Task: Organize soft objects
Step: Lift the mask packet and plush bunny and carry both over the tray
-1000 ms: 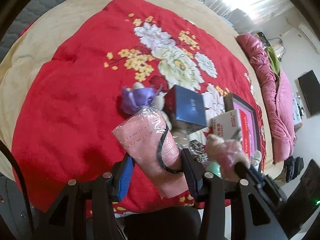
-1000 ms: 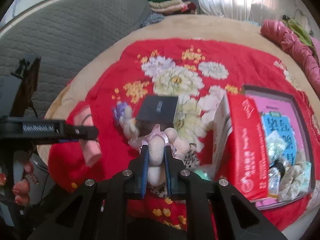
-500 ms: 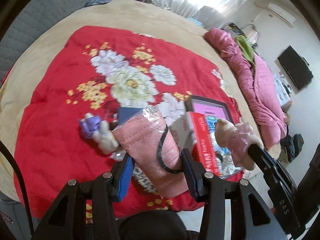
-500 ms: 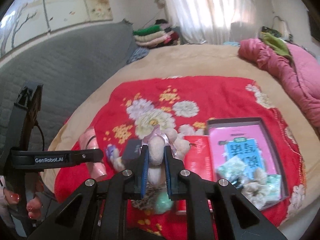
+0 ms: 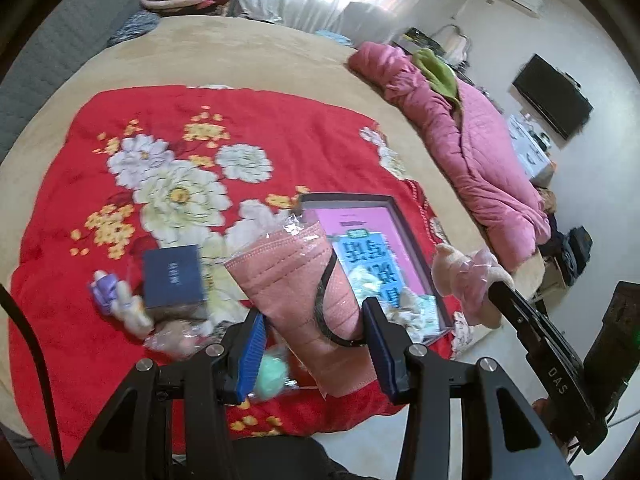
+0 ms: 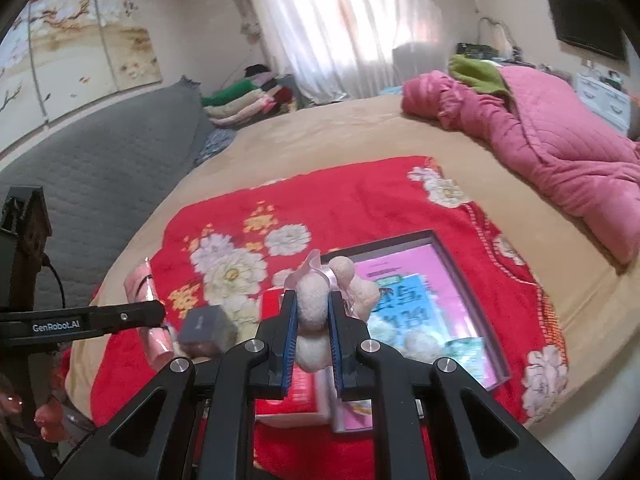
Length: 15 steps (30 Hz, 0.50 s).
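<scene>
Plush toy (image 6: pixel 314 312), pinched in my right gripper (image 6: pixel 313 344); wrapped pink mask (image 5: pixel 310 280), clamped in my left gripper (image 5: pixel 316 344). Box tray (image 5: pixel 404 236) lies ahead, mid-frame right, nearer my right.

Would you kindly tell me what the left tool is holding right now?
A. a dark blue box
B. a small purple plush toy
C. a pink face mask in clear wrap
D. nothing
C: the left tool has its blue pads pressed on the wrapped pink face mask, lifted above the red blanket.
</scene>
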Tool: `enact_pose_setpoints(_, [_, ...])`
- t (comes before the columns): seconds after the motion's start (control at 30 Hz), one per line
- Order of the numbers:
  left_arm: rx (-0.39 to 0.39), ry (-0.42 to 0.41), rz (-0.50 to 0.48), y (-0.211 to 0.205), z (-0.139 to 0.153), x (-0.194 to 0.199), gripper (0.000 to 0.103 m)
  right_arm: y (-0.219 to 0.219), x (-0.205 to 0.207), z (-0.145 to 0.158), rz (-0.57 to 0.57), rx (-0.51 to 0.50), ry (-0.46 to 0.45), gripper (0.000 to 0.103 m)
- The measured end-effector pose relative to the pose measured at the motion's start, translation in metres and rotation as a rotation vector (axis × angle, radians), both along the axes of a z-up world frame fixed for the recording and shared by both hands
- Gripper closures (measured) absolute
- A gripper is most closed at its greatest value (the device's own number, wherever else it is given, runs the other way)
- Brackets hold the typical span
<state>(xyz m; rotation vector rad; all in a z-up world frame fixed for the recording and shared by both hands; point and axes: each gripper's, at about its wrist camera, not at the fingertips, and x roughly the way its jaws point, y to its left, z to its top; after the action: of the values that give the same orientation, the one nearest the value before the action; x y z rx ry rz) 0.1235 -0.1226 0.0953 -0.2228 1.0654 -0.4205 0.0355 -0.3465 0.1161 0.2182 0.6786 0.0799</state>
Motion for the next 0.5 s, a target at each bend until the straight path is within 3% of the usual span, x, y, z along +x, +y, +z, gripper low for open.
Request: enact_pose_setpoints(0.5, [0.030, -0.009, -0.148, -0.083, -0.004, 0.016, 0.056, -0.053, -0.008, 0.008, -0.075, 0.006, -0.015, 0.088])
